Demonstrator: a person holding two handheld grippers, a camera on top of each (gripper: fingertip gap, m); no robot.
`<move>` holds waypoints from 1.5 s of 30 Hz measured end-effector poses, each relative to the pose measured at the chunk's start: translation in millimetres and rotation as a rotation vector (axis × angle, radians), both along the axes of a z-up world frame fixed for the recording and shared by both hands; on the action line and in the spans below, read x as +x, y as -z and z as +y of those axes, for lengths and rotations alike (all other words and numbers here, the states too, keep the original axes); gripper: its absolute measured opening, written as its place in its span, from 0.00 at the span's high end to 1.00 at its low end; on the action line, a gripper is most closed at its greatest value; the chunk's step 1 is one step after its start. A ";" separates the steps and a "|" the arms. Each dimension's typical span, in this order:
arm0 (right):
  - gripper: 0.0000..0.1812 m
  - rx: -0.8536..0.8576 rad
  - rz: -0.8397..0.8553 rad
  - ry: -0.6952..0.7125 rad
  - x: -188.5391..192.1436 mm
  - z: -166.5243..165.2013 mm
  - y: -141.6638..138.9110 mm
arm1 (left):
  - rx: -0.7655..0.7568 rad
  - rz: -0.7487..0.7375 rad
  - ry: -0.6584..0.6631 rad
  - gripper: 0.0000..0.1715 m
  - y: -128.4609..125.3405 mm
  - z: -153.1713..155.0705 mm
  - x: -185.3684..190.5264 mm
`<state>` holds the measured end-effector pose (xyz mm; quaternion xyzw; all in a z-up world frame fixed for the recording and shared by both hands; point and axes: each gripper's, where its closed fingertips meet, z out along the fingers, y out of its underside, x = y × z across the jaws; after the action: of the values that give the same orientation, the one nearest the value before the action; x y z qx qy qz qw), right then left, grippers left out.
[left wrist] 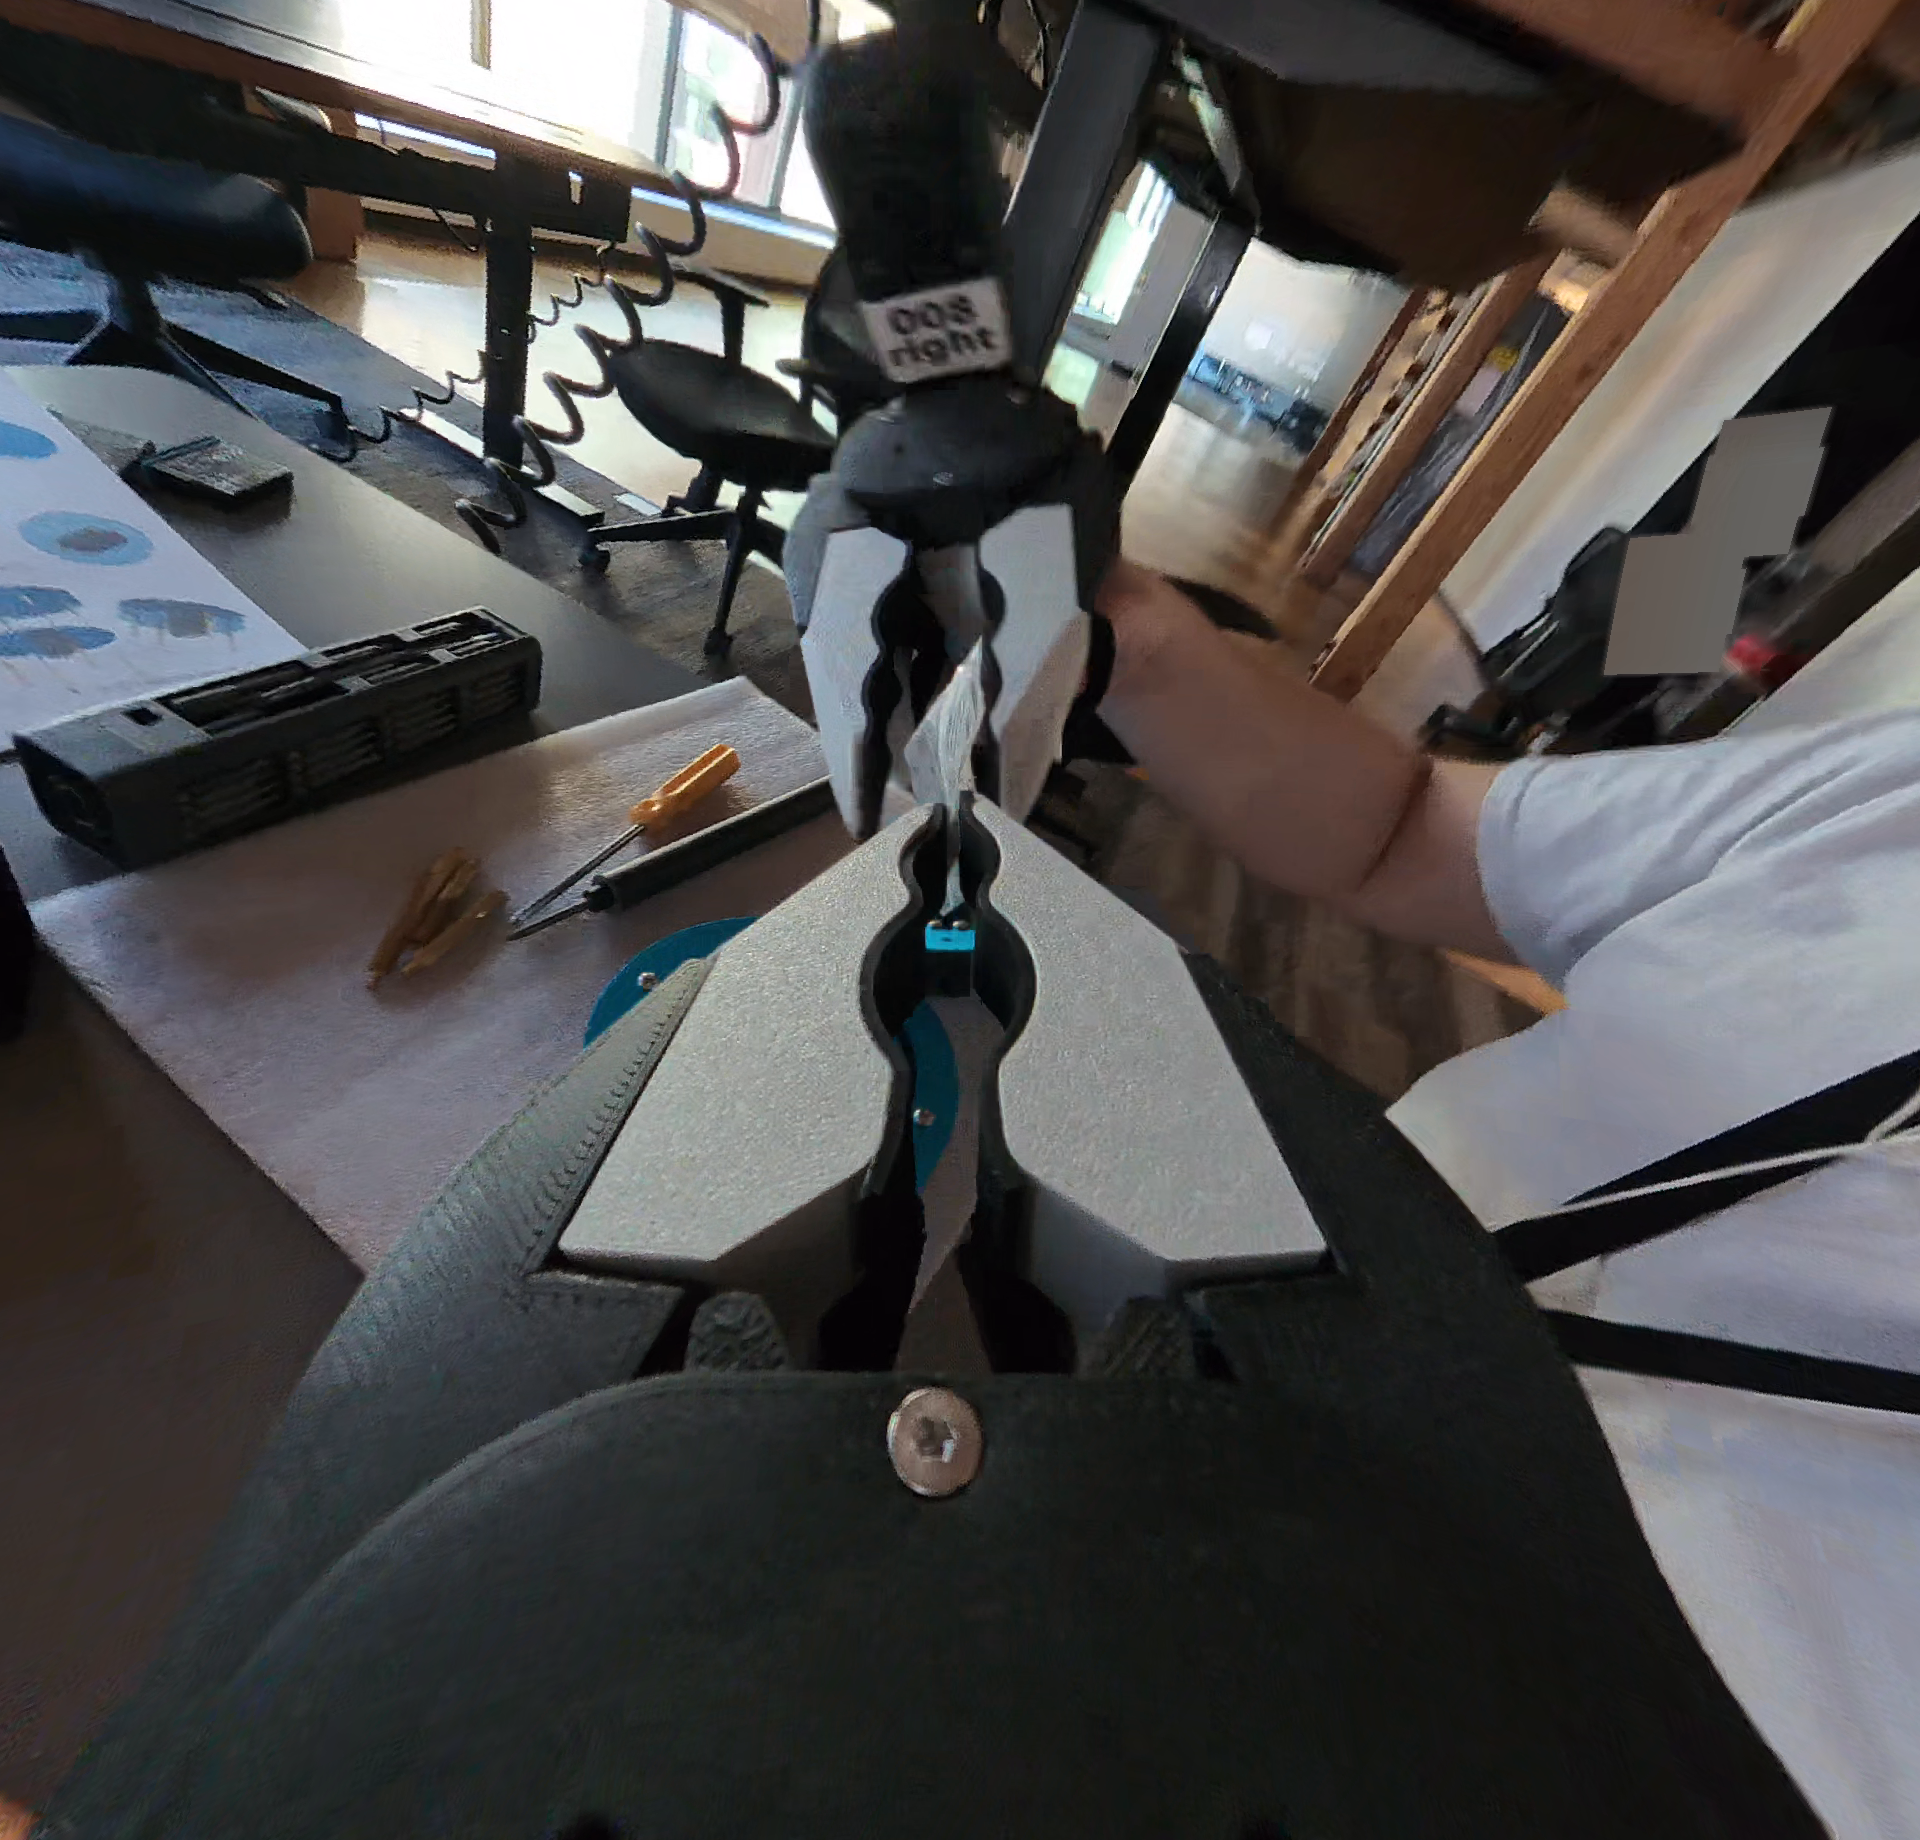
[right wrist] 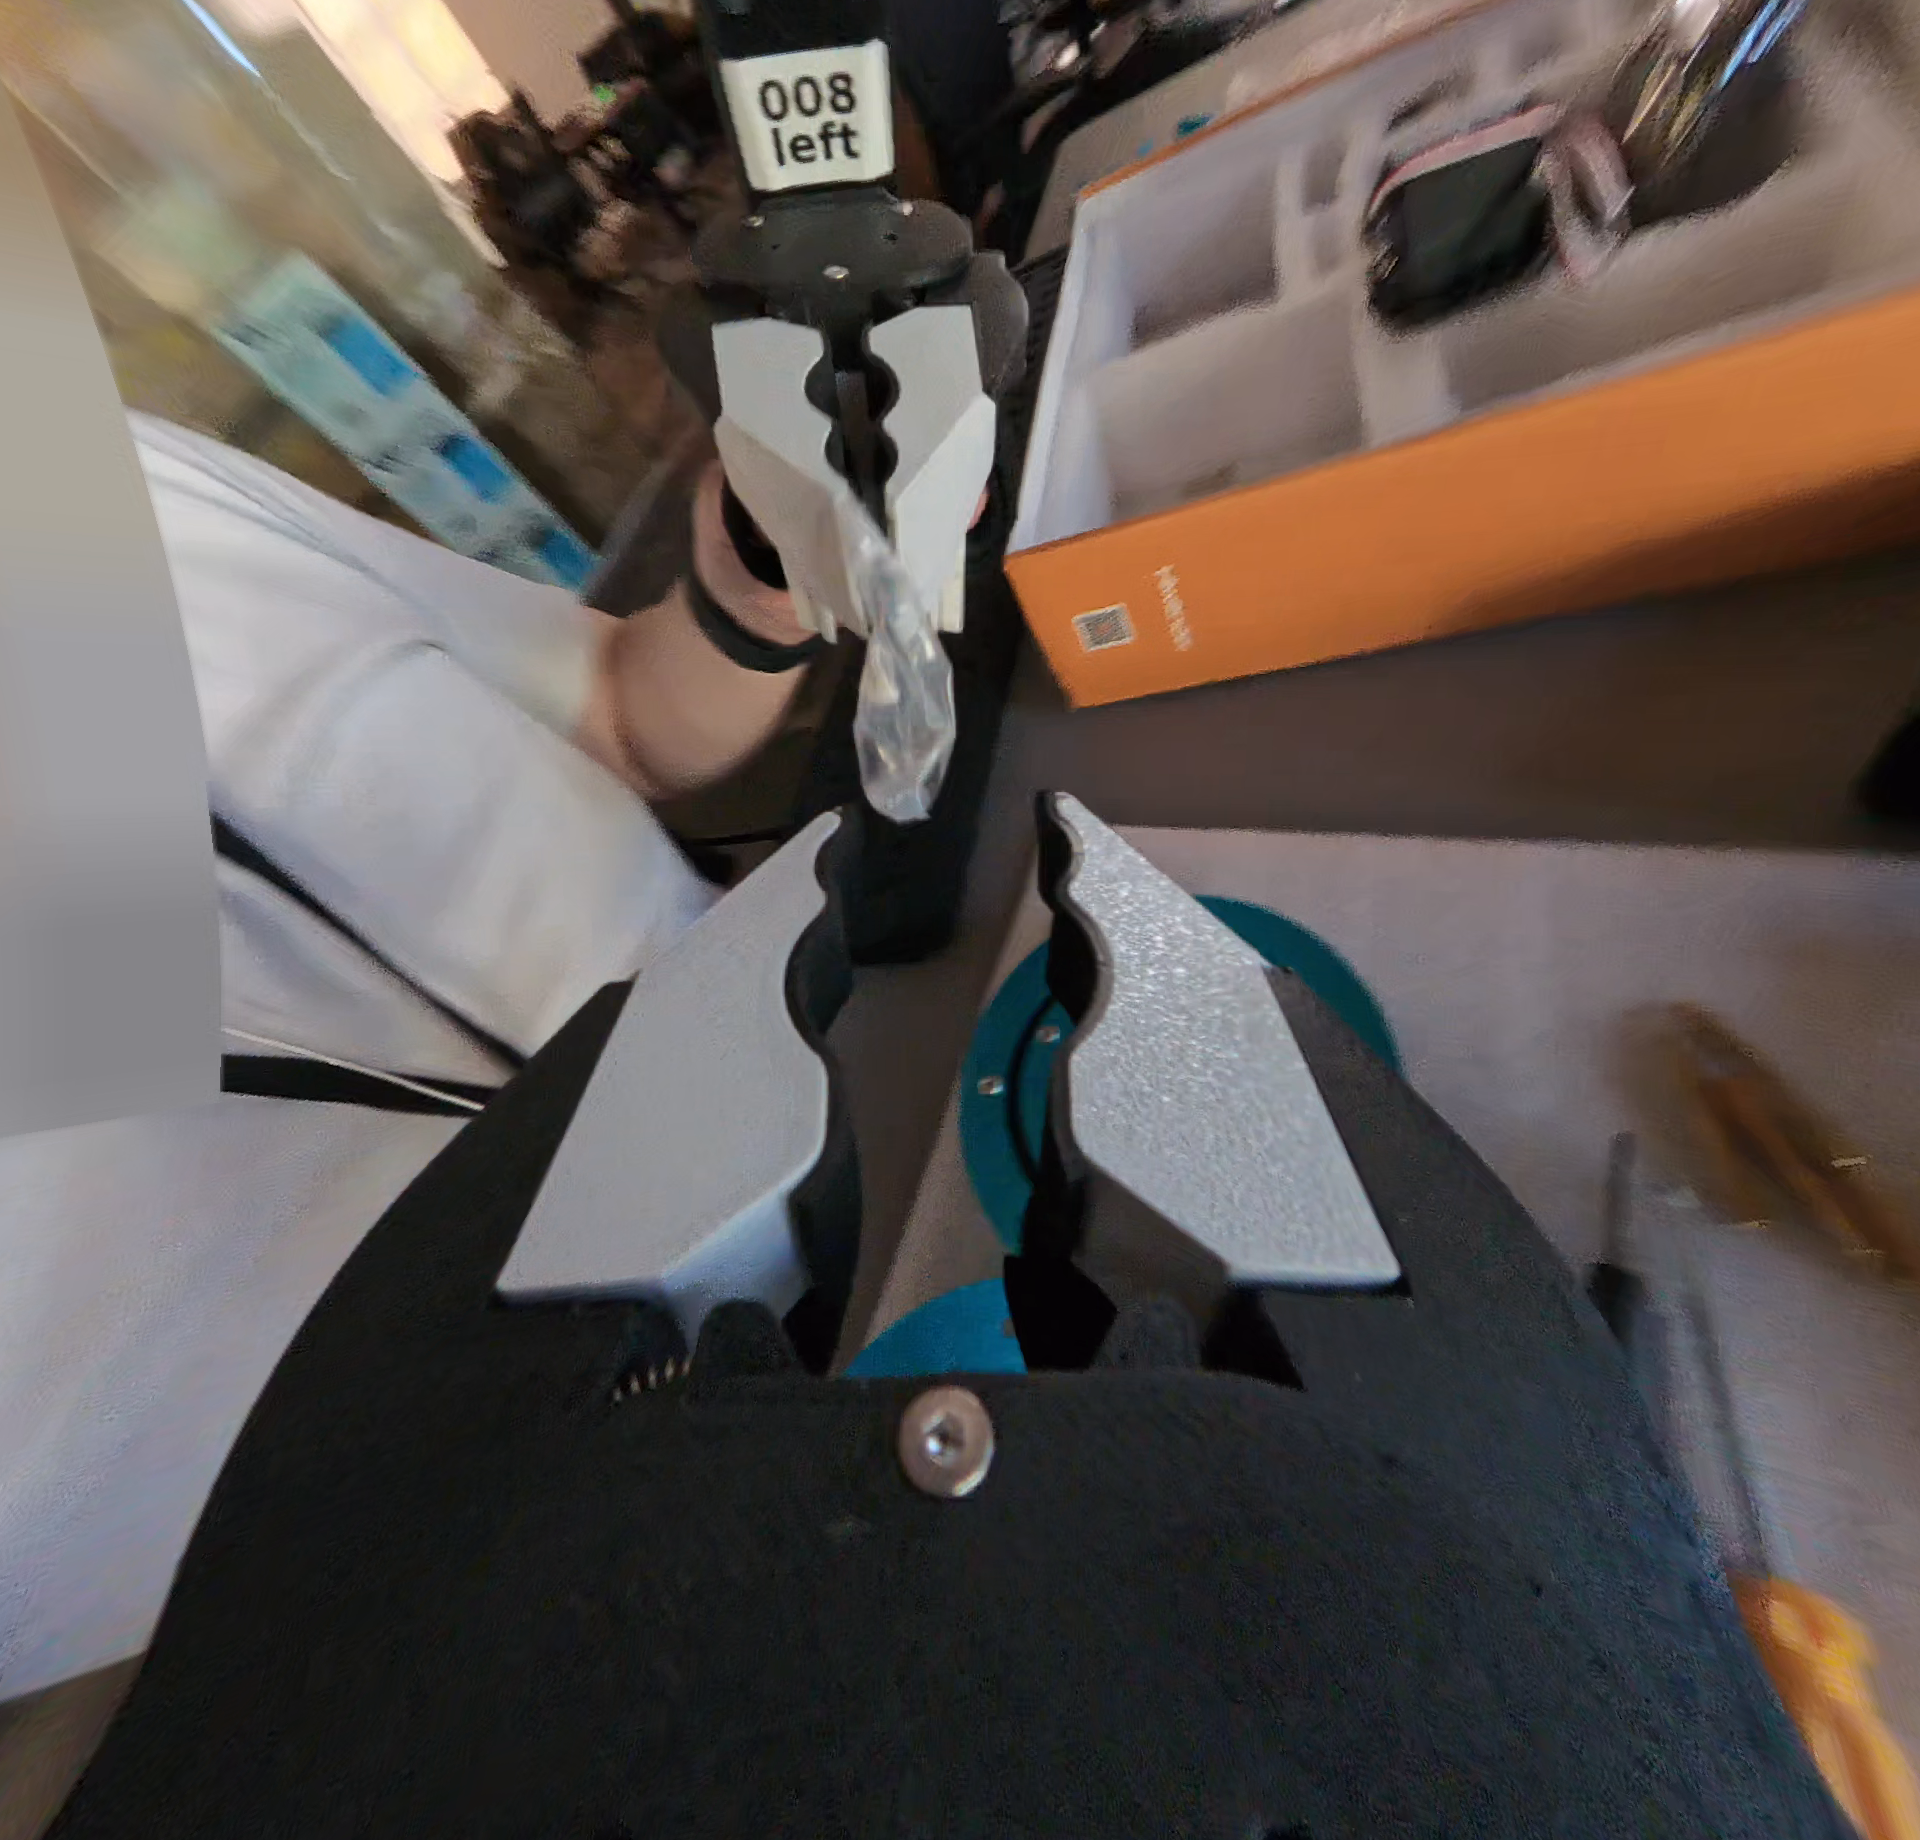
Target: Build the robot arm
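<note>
Left wrist view: a clear bag (left wrist: 951,741) is pinched by the left tongs (left wrist: 961,816) above the table (left wrist: 260,1011), while the right tongs (right wrist: 940,814) are spread, just short of it.

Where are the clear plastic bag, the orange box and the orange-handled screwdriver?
Bag (right wrist: 902,694): right wrist view, on its crumpled loose end.
Orange box (right wrist: 1507,533): right wrist view, on its orange side wall.
Screwdriver (left wrist: 686,780): left wrist view, on its orange handle.
</note>
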<state>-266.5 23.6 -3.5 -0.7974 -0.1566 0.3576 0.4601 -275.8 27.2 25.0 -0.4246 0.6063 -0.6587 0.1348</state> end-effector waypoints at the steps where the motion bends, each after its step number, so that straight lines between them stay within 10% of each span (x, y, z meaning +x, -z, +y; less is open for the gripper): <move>1: 0.81 0.066 -0.051 0.015 -2.0 -1.3 -3.6 | -0.051 -0.002 0.005 1.00 -4.8 1.9 -2.4; 11: 1.00 0.210 0.094 0.096 -25.8 -26.6 -50.8 | -0.135 -0.095 0.040 1.00 -40.3 -18.0 -22.2; 23: 1.00 0.407 0.053 0.281 -65.7 -106.8 -115.4 | -0.300 -0.252 0.206 0.89 -90.2 -71.0 -61.7; 27: 1.00 0.431 -0.101 0.511 -72.6 -180.8 -174.9 | -0.197 -0.307 0.176 0.82 -91.7 -80.4 -68.8; 32: 1.00 0.392 -0.484 1.127 16.1 -336.6 -312.6 | -0.173 -0.250 0.231 0.84 -89.8 -94.3 -70.7; 35: 1.00 0.262 -0.342 1.389 86.1 -447.0 -381.5 | -0.154 -0.236 0.244 0.84 -93.9 -97.9 -71.2; 39: 1.00 0.009 0.064 1.608 171.3 -564.8 -383.6 | -0.129 -0.230 0.222 0.83 -96.7 -98.9 -68.6; 45: 1.00 -0.097 0.396 1.735 221.2 -631.9 -347.9 | -0.078 -0.184 0.193 0.85 -93.8 -105.3 -57.2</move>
<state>-45.3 -608.2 344.4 -0.5775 0.5999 0.0208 0.5534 -333.0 -78.1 118.7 -0.3069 0.6036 -0.7277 0.1093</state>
